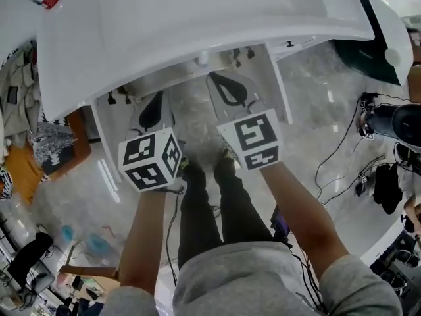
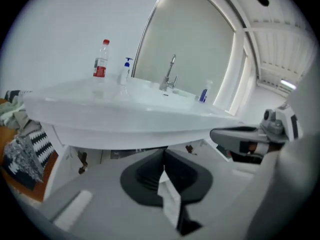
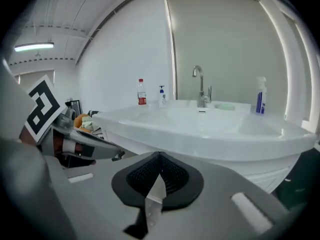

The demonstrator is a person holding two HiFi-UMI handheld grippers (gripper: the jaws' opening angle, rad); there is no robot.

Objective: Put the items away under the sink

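Although both are raised toward the sink, neither tool carries anything. The left hand-held gripper has its dark ribbed pads pressed together with nothing between them, and the right hand-held gripper is closed and empty in the same way. In the head view they sit side by side at mid-frame, jaws aimed at the open space beneath the white moulded desk that holds the basin.

Every item stands on that desk, above and beyond the jaws. The clear plastic bottle with a red label is upright at the upper left of the left gripper view, its long axis vertical. Just beside it is the small white pump bottle with a blue head. Right of the chrome tap, the upright blue-and-white bottle stands at the right of the right gripper view, with a pale green soap-like piece nearer the tap.

By this layout, the left tool is nearer the red-labelled bottle and the pump, and the right tool is nearer the blue-and-white bottle. Either would likely need to rise, open, and close across an upright body.
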